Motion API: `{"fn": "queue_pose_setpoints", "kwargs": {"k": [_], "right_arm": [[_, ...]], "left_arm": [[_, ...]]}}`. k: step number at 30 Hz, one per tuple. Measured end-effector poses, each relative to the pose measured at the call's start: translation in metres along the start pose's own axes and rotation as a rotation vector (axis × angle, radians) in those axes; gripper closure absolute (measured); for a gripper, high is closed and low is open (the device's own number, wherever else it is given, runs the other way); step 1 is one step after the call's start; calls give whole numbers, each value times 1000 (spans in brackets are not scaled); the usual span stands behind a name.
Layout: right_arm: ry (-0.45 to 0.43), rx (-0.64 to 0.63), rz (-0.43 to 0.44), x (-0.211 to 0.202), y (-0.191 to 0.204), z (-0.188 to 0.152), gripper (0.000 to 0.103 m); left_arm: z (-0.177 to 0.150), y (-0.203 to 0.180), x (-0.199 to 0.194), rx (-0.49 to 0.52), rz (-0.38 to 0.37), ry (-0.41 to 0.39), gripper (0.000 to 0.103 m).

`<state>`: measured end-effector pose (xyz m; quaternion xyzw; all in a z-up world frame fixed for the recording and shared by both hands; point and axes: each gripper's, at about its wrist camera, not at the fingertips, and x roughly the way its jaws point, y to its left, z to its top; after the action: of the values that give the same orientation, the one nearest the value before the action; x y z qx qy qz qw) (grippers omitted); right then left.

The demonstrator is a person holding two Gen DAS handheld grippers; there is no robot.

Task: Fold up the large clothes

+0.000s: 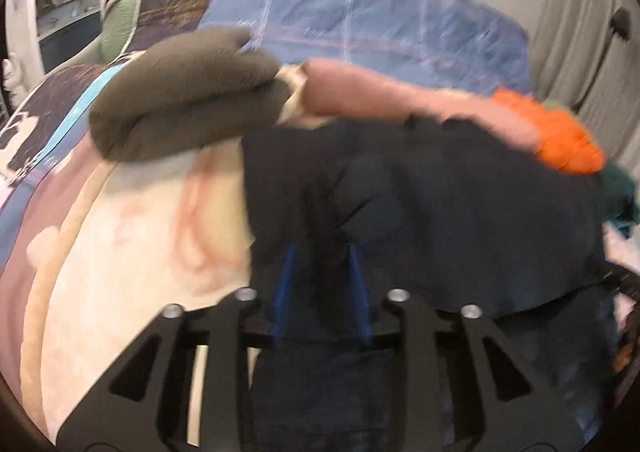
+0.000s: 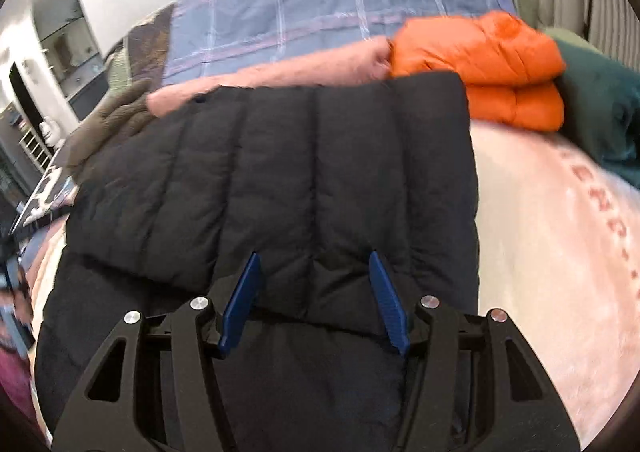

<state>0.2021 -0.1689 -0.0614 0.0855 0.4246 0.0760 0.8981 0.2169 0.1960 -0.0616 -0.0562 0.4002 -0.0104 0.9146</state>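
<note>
A black quilted jacket (image 2: 280, 180) lies on the bed, its upper part folded over its lower part; it also shows in the left wrist view (image 1: 440, 212). My right gripper (image 2: 314, 256) is open above the folded edge, with its blue fingers (image 2: 244, 292) apart and nothing between them. My left gripper (image 1: 322, 248) hovers over the jacket's left part with a narrower gap between its blue fingers (image 1: 285, 284); dark fabric fills that gap, and blur hides whether it is pinched.
Folded clothes lie in a row behind the jacket: a brown one (image 1: 184, 96), a pink one (image 2: 280, 72), an orange puffer (image 2: 492, 68) and a dark green one (image 2: 600, 112). The bed has a pale pink blanket (image 2: 540, 232) and a blue plaid cover (image 2: 320, 0).
</note>
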Motion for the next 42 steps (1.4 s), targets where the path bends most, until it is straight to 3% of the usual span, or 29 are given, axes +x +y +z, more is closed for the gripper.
{"fn": "queue_pose_setpoints", "kwargs": {"k": [5, 7, 9, 12, 15, 17, 21, 25, 29, 31, 34, 35, 37, 39, 42], "right_arm": [[-86, -39, -11, -22, 4, 9, 46], [-113, -48, 5, -25, 11, 18, 46], [-126, -43, 39, -23, 18, 24, 46], [-82, -67, 9, 5, 28, 28, 42], [44, -66, -38, 52, 20, 18, 40], [29, -59, 18, 67, 12, 7, 40], [24, -79, -21, 49, 18, 14, 39], [-38, -108, -16, 23, 24, 33, 39], [-82, -64, -55, 22, 14, 73, 37], [-72, -17, -77, 38, 1, 90, 36], [32, -35, -140, 95, -12, 86, 25], [25, -48, -123, 108, -15, 77, 21], [-29, -68, -151, 111, -11, 66, 20], [-39, -100, -178, 108, -5, 65, 20], [-31, -78, -150, 108, -12, 64, 19]], "left_arm": [[10, -14, -22, 33, -9, -103, 65], [19, -44, -38, 94, -55, -157, 64], [23, -73, -44, 157, -81, -174, 55], [15, -105, -24, 246, -65, -142, 47], [-3, -111, 32, 277, 16, -19, 41], [-16, -109, 55, 279, 26, -2, 41], [-13, -115, 47, 304, 64, -6, 43], [8, -109, 19, 226, -39, -26, 48], [45, -122, 0, 244, -51, -115, 48], [60, -128, 13, 246, -40, -103, 48], [62, -126, 61, 286, 101, -37, 43], [56, -123, 81, 299, 132, -12, 36], [42, -113, 107, 262, 81, -9, 35], [41, -114, 104, 266, 95, -13, 36], [43, -113, 107, 268, 98, -10, 36]]}}
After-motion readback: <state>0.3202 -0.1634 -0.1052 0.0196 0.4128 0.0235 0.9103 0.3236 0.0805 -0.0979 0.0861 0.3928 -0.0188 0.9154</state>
